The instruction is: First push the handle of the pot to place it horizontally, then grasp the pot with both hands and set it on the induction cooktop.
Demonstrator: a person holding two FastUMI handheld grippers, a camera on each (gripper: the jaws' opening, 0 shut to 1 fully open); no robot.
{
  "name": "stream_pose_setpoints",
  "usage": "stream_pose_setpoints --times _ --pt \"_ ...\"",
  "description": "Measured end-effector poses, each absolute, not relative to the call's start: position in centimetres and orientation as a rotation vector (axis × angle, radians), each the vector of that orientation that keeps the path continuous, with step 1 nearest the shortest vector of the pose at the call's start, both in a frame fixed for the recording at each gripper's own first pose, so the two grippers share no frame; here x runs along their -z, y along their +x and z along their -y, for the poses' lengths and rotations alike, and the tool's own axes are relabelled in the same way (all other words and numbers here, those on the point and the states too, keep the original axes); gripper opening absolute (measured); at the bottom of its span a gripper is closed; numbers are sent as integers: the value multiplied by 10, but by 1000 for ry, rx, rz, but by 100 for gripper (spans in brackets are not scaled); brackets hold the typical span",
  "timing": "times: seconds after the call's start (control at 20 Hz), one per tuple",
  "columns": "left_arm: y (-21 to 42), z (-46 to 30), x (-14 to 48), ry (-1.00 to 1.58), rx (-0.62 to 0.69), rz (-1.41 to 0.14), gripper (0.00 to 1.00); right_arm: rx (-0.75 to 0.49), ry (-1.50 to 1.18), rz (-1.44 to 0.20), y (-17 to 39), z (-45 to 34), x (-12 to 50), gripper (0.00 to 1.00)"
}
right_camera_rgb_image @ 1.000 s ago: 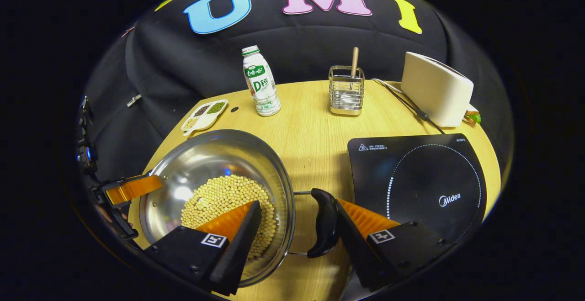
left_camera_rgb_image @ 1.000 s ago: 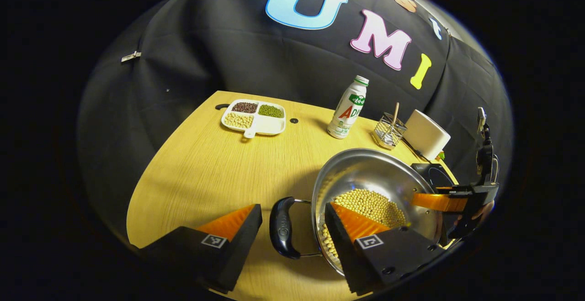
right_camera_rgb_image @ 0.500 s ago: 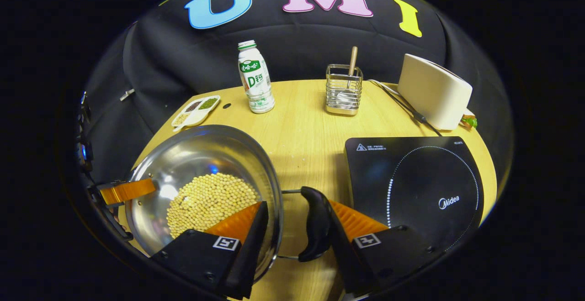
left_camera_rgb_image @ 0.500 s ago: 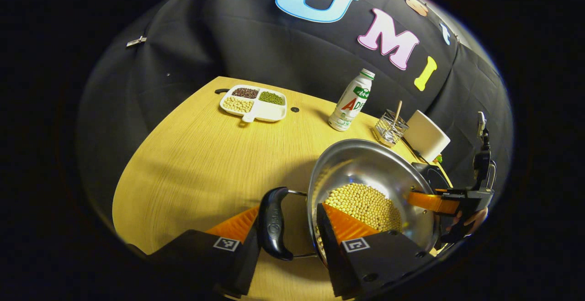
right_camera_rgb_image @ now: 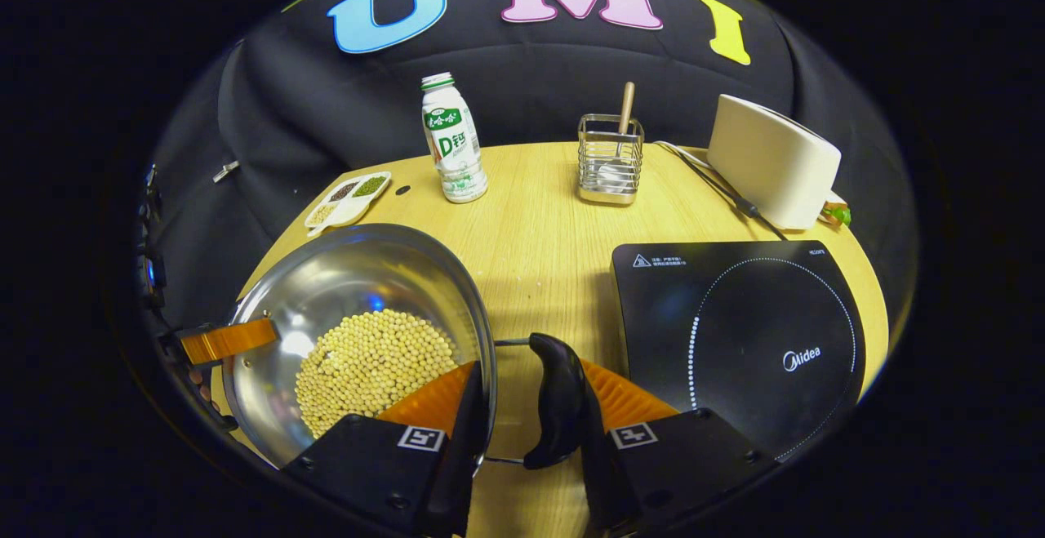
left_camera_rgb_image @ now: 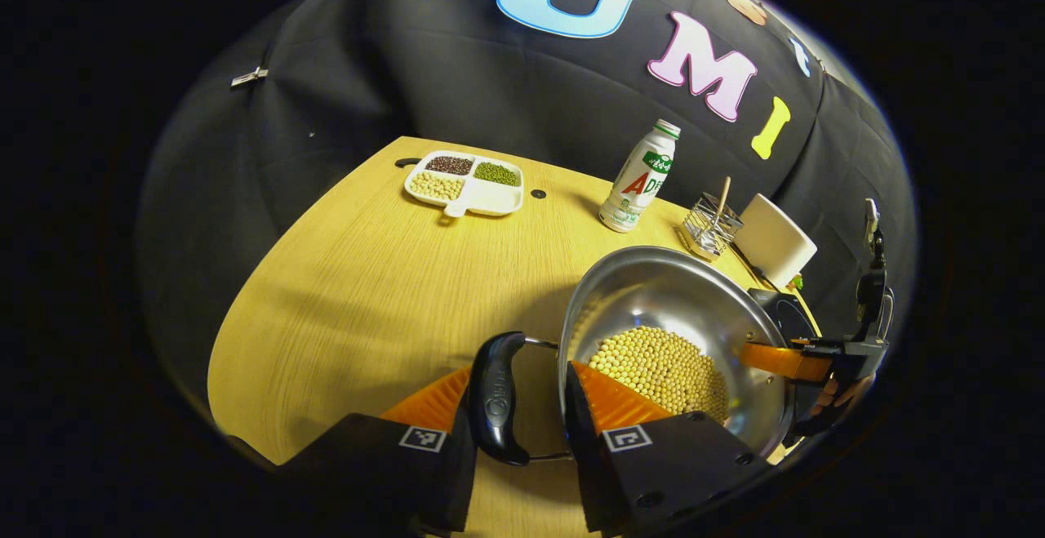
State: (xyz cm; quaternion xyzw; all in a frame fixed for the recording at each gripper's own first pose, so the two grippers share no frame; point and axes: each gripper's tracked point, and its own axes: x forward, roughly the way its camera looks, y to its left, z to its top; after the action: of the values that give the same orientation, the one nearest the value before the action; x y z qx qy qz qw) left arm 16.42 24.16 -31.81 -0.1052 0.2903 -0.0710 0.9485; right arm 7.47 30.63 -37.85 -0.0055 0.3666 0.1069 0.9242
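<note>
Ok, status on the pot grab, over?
Left tongs straddle left handle, right tongs straddle right handle; clamp unconfirmed. Pot beside cooktop, not on it. Nothing between them.

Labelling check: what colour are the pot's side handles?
Black handles on a silver pot; clearest in the right gripper view.

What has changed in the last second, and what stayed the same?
The left gripper closed in around the pot's left handle, which now sits between its fingers. The right gripper likewise narrowed around the right handle. The pot seems slightly shifted in both views. The induction cooktop, bottle, divided tray, utensil holder and white appliance kept their places.
</note>
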Motion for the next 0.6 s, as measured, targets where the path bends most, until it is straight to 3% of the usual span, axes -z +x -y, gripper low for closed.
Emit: stream_pose_setpoints --times 0.05,0.25,0.3,0.35,0.6 --pt "163 -241 318 -207 139 -589 54 -219 -13 -756 73 -306 379 58" --pt "151 -238 306 -193 131 -588 53 -224 -3 -754 65 -302 367 58" --pt "147 -237 300 -186 127 -589 53 -228 -5 -753 63 -300 362 54" --pt "143 -234 295 -181 125 -586 53 -231 -2 -756 59 -298 356 58" --pt "121 -213 265 -182 109 -588 53 -253 -1 -759 50 -279 322 58"
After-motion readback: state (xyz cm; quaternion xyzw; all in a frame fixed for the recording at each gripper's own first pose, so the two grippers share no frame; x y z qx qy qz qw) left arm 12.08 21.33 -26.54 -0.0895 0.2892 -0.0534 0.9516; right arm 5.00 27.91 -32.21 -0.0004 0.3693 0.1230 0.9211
